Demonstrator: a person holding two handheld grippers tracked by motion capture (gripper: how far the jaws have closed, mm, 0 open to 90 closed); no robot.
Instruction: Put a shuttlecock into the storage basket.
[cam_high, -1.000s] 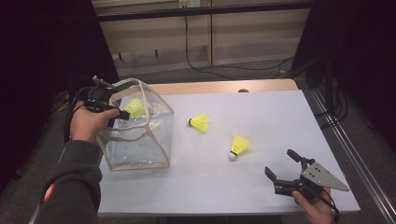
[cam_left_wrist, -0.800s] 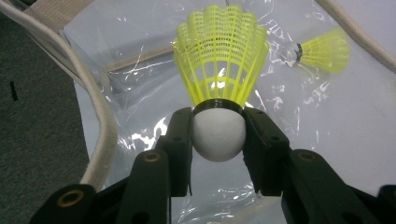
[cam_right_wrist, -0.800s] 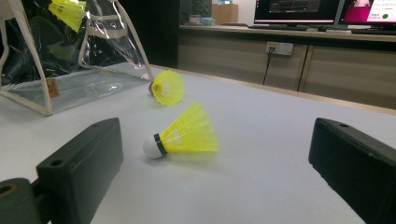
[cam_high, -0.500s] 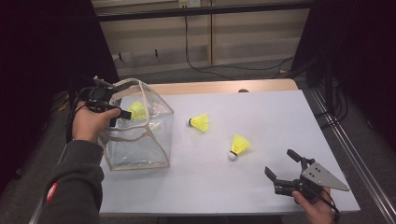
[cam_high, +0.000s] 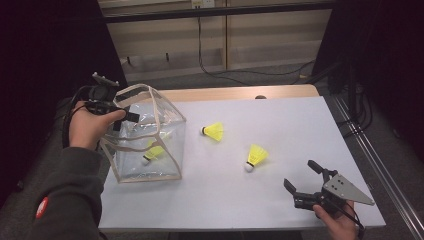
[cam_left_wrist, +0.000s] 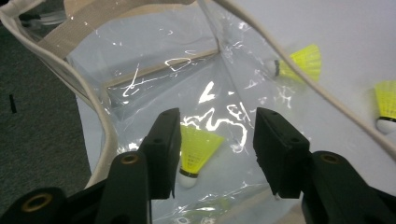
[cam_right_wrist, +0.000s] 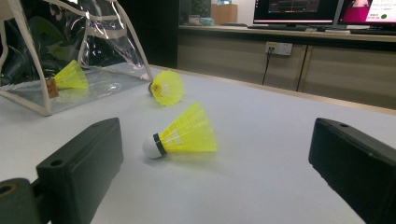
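Currently the left gripper (cam_high: 131, 116), upper left, has just been opening, empty, above a shuttlecock (cam_high: 151, 154) in the bag (cam_high: 170, 112); right gripper (cam_high: 304, 181), lower right, stands open.

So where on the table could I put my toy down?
The far right of the white table, beyond the two loose yellow shuttlecocks, is bare. So is the near edge between the clear plastic bag and right gripper. Around the bag is crowded.
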